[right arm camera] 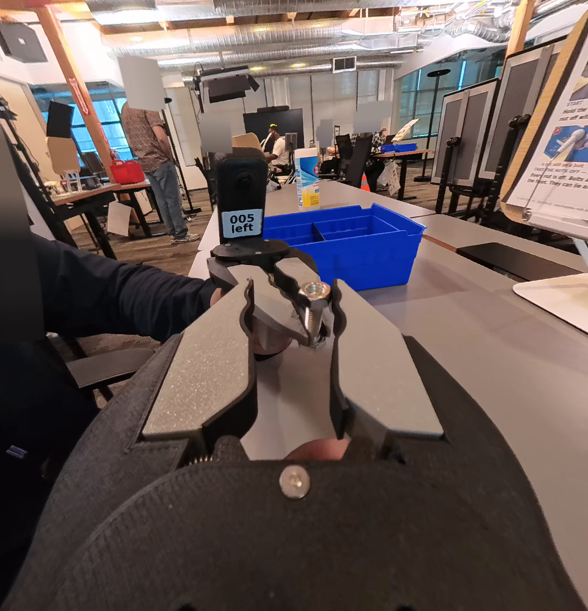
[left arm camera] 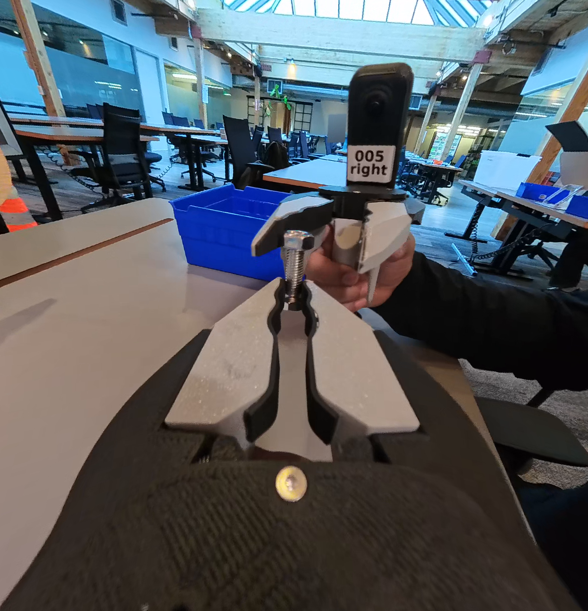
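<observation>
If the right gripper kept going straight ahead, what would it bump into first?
The right gripper would likely meet the left gripper first, which holds the bolt between the open fingers. The blue bin lies beyond.

A blue bin (right arm camera: pixel 345 254) sits on the grey table (right arm camera: pixel 468 330). Far behind stands a wipes canister (right arm camera: pixel 307 178); a stand with an instruction sheet (right arm camera: pixel 563 158) rises right

Open-plan office, desks (left arm camera: pixel 87 132), swivel chairs (left arm camera: pixel 124 155)

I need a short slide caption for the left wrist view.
Left claw shut on upright bolt; right claw open at its head.
</observation>
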Demonstrator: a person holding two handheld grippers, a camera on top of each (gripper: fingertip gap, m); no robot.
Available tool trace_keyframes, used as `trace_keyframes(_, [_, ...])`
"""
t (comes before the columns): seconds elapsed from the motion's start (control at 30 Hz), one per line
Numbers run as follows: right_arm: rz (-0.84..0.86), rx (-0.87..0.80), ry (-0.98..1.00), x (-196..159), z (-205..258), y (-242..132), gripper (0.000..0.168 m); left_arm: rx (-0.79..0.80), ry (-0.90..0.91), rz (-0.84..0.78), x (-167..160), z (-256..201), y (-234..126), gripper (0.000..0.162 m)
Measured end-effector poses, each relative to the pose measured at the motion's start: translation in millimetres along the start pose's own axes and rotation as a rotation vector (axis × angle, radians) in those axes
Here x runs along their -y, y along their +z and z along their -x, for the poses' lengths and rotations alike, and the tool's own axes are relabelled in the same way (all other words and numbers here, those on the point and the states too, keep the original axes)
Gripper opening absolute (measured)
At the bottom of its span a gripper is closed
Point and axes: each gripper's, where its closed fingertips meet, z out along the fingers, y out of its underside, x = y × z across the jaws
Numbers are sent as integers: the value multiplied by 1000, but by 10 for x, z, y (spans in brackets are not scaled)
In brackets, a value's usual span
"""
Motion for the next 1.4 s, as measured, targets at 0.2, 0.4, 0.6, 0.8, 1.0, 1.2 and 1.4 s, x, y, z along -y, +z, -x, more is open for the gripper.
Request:
trace_keyframes(0.2, [3, -38, -14, -8, -44, -65, 38, 6, -17, 1, -7, 39, -11, 7])
trace_keyframes(0.4, [-5, 12, -6, 45, -16, 23, 39, -68, -56, -19, 25, -61, -12, 7])
trace_keyframes(0.6, [4, 74, -24, 10, 97, 103, 39, -103, -62, -29, 45, -114, -19, 7])
trace_keyframes(0.8, [-11, 11, -21, 18, 1, -22, 37, -63, -82, -40, 63, -20, -37, 7])
trace_keyframes(1.0, [-24, -20, -24, 40, -45, -97, 35, -54, -98, -45, 71, 27, -54, 7])
trace_keyframes(1.2, [-18, -30, -24, 55, -98, -40, 40, -67, -88, -35, 55, -15, -37, 7])
trace_keyframes(1.4, [13, 26, -43, 20, 4, 123, 40, -71, -72, -31, 55, -45, -29, 7])
